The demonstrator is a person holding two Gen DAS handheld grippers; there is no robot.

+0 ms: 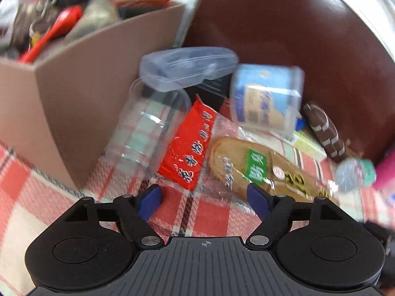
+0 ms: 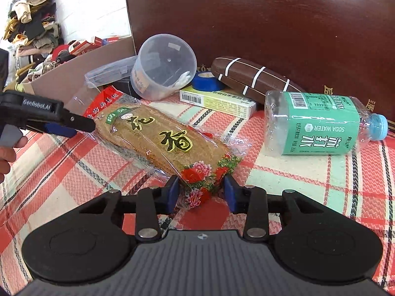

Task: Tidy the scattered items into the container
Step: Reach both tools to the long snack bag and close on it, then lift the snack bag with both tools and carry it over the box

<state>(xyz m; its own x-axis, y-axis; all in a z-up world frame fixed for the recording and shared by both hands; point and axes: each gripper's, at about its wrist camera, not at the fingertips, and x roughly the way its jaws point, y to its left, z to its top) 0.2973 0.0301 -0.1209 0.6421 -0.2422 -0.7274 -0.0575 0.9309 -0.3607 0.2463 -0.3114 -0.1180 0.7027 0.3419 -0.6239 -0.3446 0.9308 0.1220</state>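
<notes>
Our right gripper [image 2: 200, 192] is sitting spread around the crinkly plastic insole pack [image 2: 163, 140]; left gripper [image 1: 205, 197] is hovering open too.

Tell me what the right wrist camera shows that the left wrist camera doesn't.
Only the right wrist view shows the blue tape roll, a clothes pile and the left gripper from outside. Only the left shows the red spoon inside the cardboard box. Both share the insole packet and soda water bottle.
</notes>
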